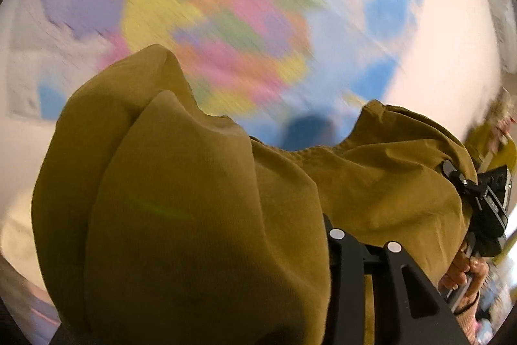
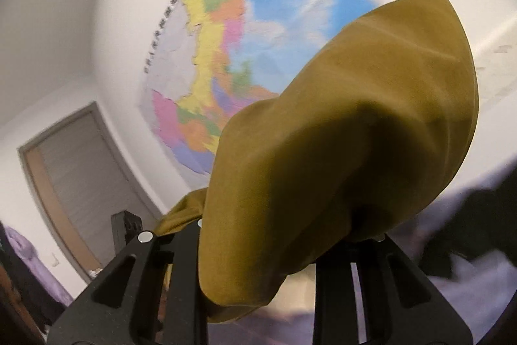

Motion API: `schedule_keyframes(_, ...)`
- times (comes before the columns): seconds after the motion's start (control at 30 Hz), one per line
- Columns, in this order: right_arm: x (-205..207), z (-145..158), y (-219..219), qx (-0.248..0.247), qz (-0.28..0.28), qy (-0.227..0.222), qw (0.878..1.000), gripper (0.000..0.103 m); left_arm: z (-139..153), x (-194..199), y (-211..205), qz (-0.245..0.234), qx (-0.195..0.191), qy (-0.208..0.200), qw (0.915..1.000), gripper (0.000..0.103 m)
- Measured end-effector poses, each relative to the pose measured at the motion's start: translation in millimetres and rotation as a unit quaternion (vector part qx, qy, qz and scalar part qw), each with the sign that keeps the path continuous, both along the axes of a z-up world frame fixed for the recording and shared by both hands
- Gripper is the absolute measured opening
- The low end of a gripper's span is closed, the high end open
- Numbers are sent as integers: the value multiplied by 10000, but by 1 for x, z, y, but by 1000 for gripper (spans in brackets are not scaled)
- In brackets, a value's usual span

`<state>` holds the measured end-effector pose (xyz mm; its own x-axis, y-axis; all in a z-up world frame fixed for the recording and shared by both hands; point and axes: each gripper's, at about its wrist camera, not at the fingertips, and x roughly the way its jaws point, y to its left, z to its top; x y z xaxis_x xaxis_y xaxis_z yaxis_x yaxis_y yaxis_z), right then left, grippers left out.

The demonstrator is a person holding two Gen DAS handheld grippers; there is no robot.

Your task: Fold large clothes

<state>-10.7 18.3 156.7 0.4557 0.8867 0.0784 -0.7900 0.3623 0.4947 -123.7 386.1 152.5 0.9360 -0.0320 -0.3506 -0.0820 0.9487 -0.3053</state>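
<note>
Both grippers raised; mustard garment (image 1: 200, 215) bunched over left gripper (image 1: 365, 248) and right gripper (image 2: 261, 235), fingertips hidden, grip unconfirmed. Spread your hands apart, shake the cloth flat.

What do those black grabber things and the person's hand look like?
Each gripper, left and right, has flat matte-black fingers with long cut-out slots and round silver studs near the tips. The right hand is bare, with what may be a pinkish cuff at the wrist.
</note>
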Motion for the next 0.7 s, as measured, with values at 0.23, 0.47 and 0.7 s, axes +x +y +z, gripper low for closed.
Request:
schedule_keyframes(0.23, 47, -15, 173, -38, 885, 47, 9961, 24, -1, -11, 151, 1462, 126, -241, 9889, 43)
schedule_keyframes(0.47, 66, -142, 294, -1388, 1490, 1249, 9710, 29, -126, -3, 261, 2513, -212, 850, 9639, 45)
schedule_keyframes(0.7, 55, -181, 270, -1741, 1986, 1746, 9485, 60, -179, -18, 286, 2571, -413, 1086, 9594, 64)
